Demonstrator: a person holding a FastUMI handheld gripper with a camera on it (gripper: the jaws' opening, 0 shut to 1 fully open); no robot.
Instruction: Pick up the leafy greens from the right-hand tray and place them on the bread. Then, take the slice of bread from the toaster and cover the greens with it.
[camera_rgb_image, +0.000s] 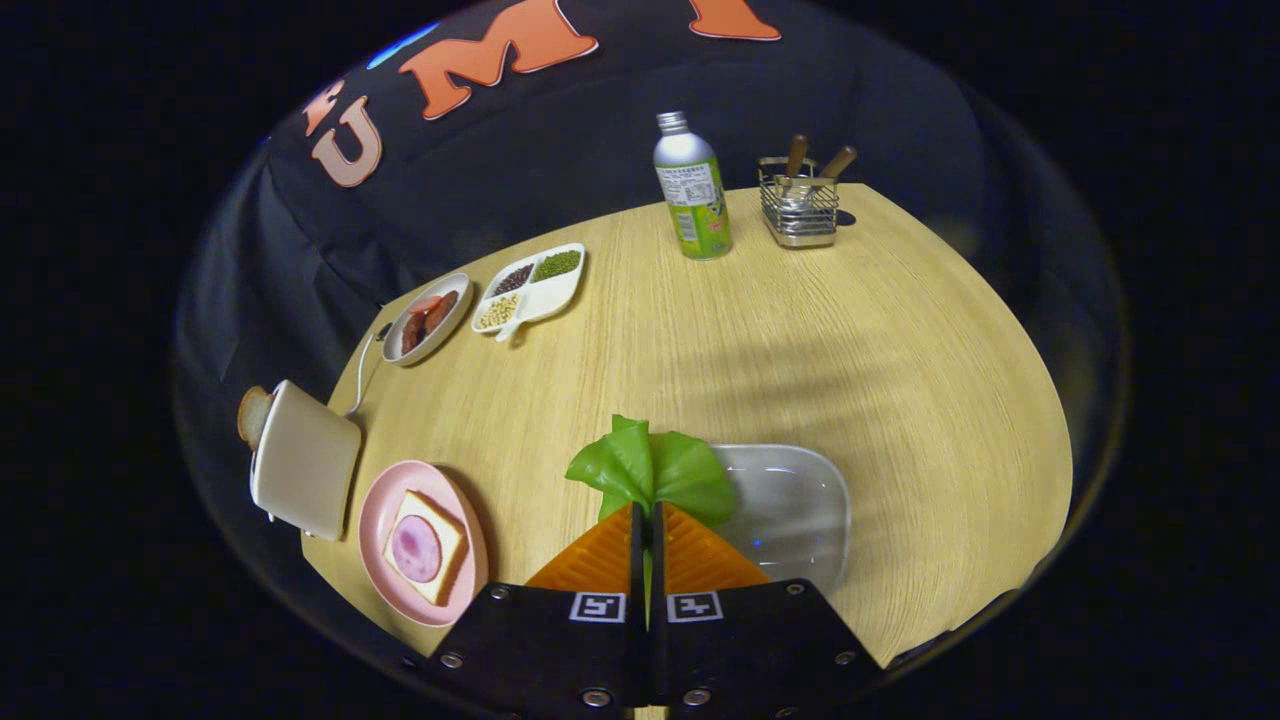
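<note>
My gripper (647, 512) is shut on the leafy greens (655, 470), whose green leaves fan out just past the fingertips. The greens hang above the near edge of a clear tray (800, 510), which lies to the right of the fingers. To the left of the fingers a pink plate (385, 510) holds a slice of bread (428, 548) topped with a round of ham. Further left stands a beige toaster (305, 470) with a second slice of bread (253, 415) sticking out of its slot.
Beyond the toaster lie a small dish of sausages (428, 318) and a white divided dish of beans (530, 290). At the far side of the wooden table (800, 340) stand a green-labelled bottle (692, 190) and a wire cutlery holder (798, 205).
</note>
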